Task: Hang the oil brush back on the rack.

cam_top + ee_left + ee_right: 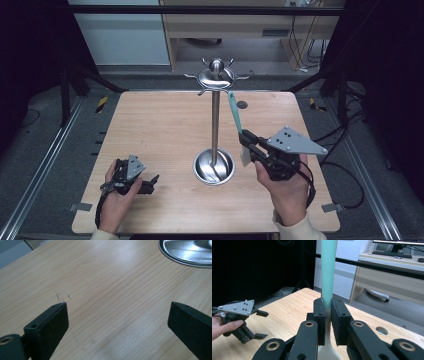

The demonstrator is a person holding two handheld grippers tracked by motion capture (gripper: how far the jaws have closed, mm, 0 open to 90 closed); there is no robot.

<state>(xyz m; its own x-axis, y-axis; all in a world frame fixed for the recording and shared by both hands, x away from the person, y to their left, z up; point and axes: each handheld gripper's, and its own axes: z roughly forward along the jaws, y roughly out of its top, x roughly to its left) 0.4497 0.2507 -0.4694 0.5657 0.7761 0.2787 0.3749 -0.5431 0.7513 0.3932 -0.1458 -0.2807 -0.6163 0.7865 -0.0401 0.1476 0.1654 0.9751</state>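
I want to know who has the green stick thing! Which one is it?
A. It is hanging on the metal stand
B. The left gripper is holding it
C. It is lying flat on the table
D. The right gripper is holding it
D: the right gripper has its two black jaws shut on the green utensil, which sticks up between them, while the left gripper sits open and holds nothing.

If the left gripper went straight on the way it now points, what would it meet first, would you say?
Probably the bare wooden table between its open jaws; the stand's steel base dish lies right of that line, though depth is uncertain.
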